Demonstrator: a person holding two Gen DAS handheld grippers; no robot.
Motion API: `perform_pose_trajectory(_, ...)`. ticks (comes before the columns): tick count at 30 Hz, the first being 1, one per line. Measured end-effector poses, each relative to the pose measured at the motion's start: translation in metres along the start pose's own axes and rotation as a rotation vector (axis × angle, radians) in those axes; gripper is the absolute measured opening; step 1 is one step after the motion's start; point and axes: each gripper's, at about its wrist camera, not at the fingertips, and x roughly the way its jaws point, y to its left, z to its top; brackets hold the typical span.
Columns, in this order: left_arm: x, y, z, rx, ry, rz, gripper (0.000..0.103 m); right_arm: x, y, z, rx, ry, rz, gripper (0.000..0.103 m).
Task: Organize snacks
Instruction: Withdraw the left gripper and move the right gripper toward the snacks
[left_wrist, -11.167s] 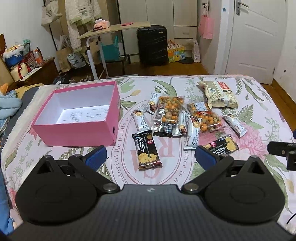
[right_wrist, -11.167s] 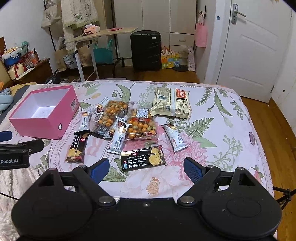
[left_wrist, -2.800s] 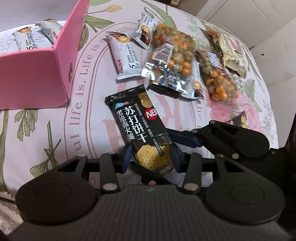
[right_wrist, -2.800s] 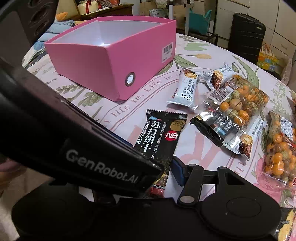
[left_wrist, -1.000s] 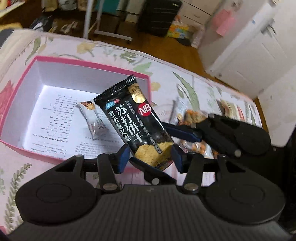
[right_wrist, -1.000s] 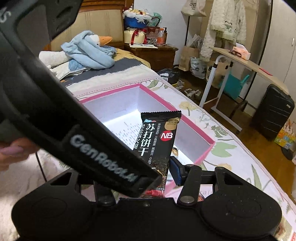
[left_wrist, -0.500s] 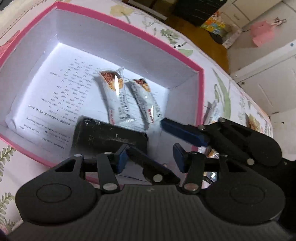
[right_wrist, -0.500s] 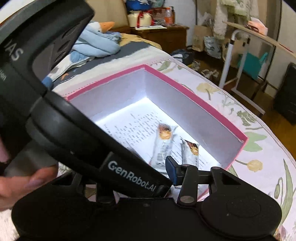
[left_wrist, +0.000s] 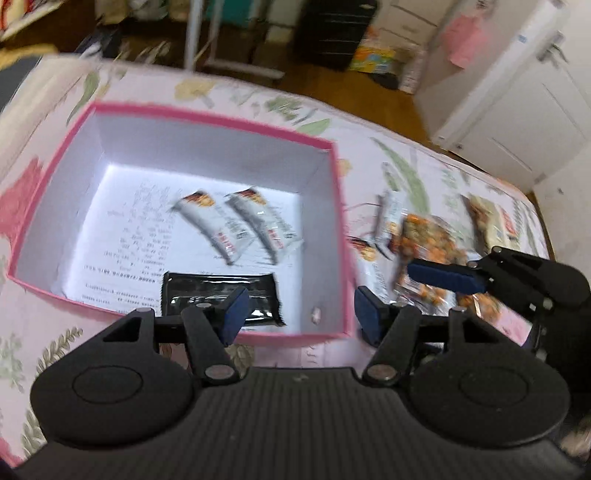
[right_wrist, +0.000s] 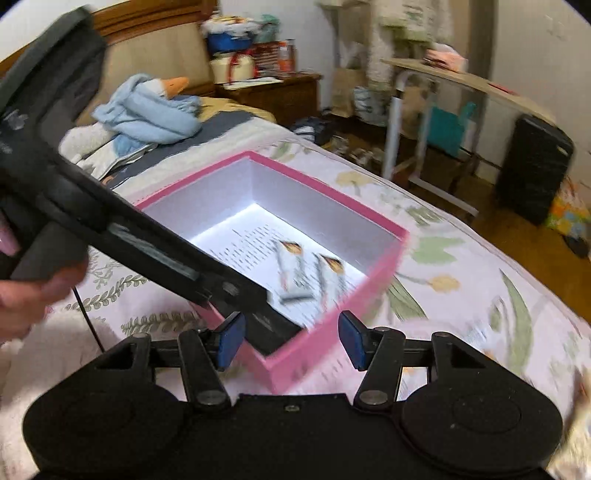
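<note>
Pink box (left_wrist: 341, 236) on bed: black cracker packet (left_wrist: 221, 297) and two white bars (left_wrist: 236, 229) inside. Left claw (left_wrist: 297, 314) and right claw (right_wrist: 290, 339): both opening, empty. Risk: either claw clipping the box rim, shifting it.

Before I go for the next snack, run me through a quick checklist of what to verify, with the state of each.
1. Black cracker packet lies flat inside the pink box: ok.
2. Left gripper clear of the packet: ok, jaws opening, nothing between them.
3. Right gripper empty: ok, jaws opening, nothing between them.
4. Two white bars inside the box: ok, side by side on the printed sheet.
5. Room left in the box: ok, much of the floor is bare.
6. Snacks left on the bedspread: ok, several lie to the right of the box, though blur hides how many.
</note>
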Motion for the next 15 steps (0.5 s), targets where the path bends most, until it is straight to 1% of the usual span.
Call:
perform_pose_trajectory(4,-0.025,-0.025,-0.007,0.111,-0.026,-0.011,0.062,-0.04,-0.028,-0.021,0.14,0.0,-0.008,0.061)
perform_pose_trajectory(7,-0.038,-0.046,-0.011,0.182,-0.057,-0.01,0.062,-0.071,-0.049,-0.039,0.238,0.007,-0.057,0.062)
perform_pose_trajectory(9,-0.043,-0.06,-0.012,0.222,-0.066,-0.02,0.062,-0.091,-0.057,-0.053,0.265,-0.002,-0.11,0.062)
perform_pose_trajectory(12,-0.044,-0.082,-0.013,0.283,-0.074,-0.046,0.062,-0.115,-0.069,-0.069,0.304,-0.021,-0.166,0.063)
perform_pose_trajectory(15,-0.038,-0.103,-0.015,0.324,-0.062,-0.072,0.062,-0.128,-0.079,-0.085,0.336,-0.011,-0.212,0.063)
